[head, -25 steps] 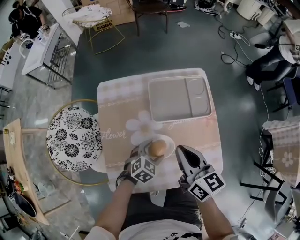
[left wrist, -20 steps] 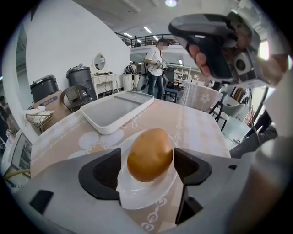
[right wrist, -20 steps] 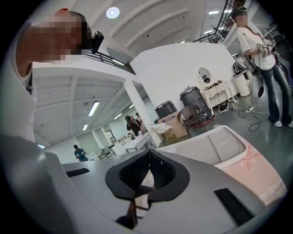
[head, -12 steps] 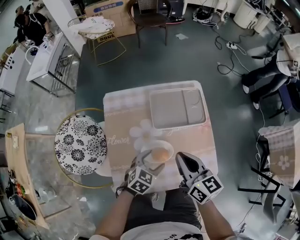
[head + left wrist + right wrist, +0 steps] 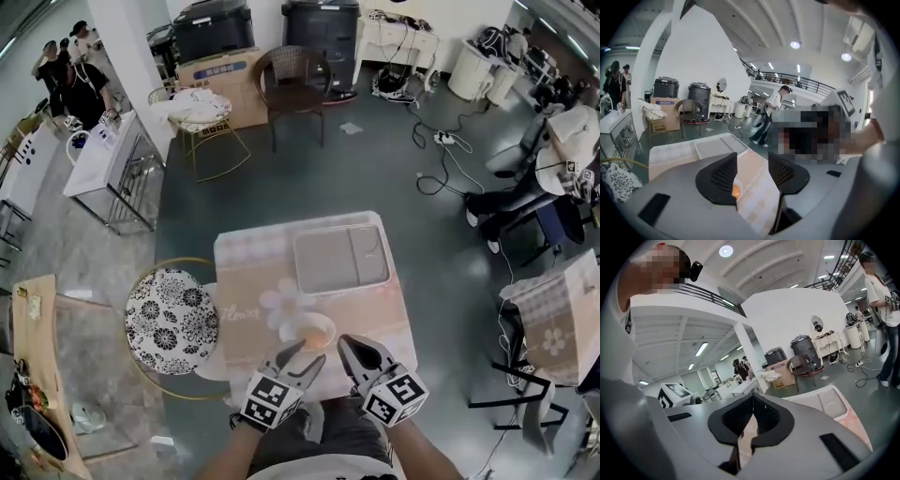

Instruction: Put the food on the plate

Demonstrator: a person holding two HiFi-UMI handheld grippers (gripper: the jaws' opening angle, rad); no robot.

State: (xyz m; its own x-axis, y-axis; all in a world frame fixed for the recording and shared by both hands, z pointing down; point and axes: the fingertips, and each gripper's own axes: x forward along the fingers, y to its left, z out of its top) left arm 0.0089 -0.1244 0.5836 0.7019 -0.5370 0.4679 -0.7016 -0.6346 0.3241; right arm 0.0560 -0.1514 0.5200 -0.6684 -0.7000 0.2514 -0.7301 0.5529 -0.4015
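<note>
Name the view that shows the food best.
Head view: the food sits whole on the plate, seen from above. The left gripper view shows only a partly hidden orange sliver; the right gripper view shows none.

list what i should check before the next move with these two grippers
1. Food lying on the small plate: ok.
2. Left gripper clear of the food: ok, jaws closing with nothing between them, short of the plate.
3. Right gripper empty: ok, jaws together on nothing.
4. Plate fully on the table: ok, inside the near edge.
5. Food settled, not rolling: cannot tell.
</note>
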